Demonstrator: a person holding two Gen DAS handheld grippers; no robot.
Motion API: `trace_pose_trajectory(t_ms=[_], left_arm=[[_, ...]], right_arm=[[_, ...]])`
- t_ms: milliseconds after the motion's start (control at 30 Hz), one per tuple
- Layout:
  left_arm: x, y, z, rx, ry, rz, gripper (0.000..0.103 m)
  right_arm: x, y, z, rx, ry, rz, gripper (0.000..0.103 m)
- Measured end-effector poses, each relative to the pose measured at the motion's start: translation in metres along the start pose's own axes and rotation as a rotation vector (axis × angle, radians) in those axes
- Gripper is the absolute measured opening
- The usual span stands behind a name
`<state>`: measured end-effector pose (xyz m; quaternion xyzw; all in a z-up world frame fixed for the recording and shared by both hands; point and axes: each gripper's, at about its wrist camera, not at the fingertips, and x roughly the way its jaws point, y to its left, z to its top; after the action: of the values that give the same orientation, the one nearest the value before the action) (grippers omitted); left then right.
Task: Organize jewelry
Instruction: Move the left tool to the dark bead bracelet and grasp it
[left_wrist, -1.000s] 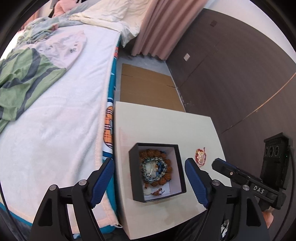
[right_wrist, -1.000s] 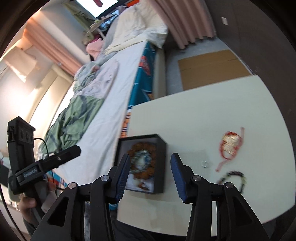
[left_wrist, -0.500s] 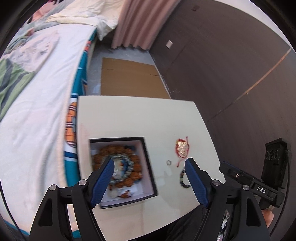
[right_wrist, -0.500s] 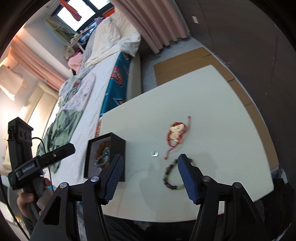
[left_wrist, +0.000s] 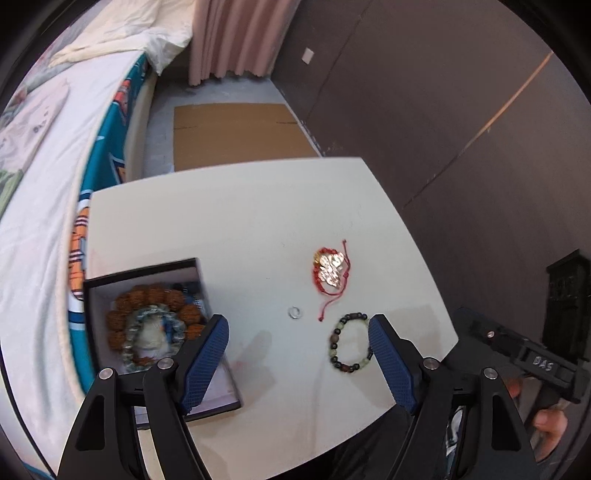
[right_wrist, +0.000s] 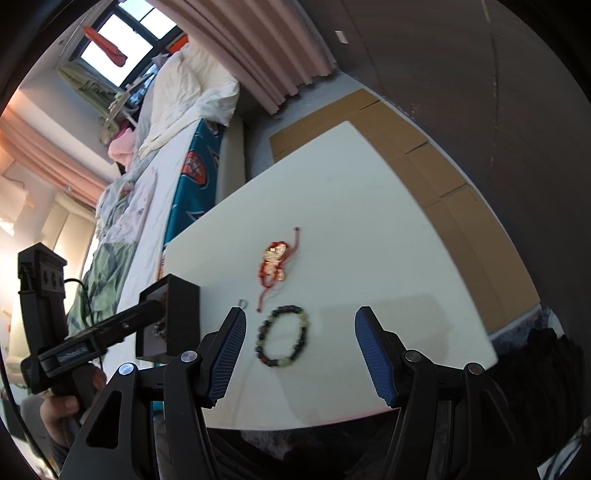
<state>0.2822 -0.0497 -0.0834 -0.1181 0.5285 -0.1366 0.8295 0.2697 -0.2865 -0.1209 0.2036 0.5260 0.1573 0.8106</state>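
Between your right fingers (right_wrist: 299, 350) a beaded bracelet (right_wrist: 282, 341) lies flat on the smooth white bench (right_wrist: 369, 229), a loop of round dark and pale green beads; those fingers stand apart and touch nothing. Just beyond the left fingertip sits a small silver ring (right_wrist: 242, 303), and past it a red cord bracelet (right_wrist: 275, 264) with a shiny gold charm. Your left fingers (left_wrist: 297, 341) are closing with nothing between them. Beside their left fingertip stands a square black box (left_wrist: 147, 275) with a white lining, holding a ring of knobbly brown beads (left_wrist: 122, 317) around a glassy blue-grey strand (left_wrist: 135, 334).
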Motion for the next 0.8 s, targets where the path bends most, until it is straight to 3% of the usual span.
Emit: trace_pose_trajectory(t_ms=[67, 267, 533, 667, 800], left_arm=[[0.015, -0.008, -0.002, 0.013, 0.039, -0.007, 0.068], [0.050, -0.035, -0.010, 0.075, 0.119, 0.006, 0.058], [0.087, -0.058, -0.022, 0.154, 0.195, 0.060, 0.057], [0.103, -0.062, -0.023, 0.178, 0.210, 0.106, 0.057], [0.113, -0.063, -0.026, 0.193, 0.226, 0.127, 0.050]], right_arm=[[-0.002, -0.009, -0.003, 0.009, -0.003, -0.010, 0.062], [-0.008, -0.034, -0.013, 0.029, -0.019, -0.046, 0.062], [-0.008, -0.053, -0.022, 0.037, 0.000, -0.070, 0.063], [-0.009, -0.055, -0.024, 0.041, 0.000, -0.057, 0.088], [-0.012, -0.055, -0.022, 0.039, -0.009, -0.057, 0.089]])
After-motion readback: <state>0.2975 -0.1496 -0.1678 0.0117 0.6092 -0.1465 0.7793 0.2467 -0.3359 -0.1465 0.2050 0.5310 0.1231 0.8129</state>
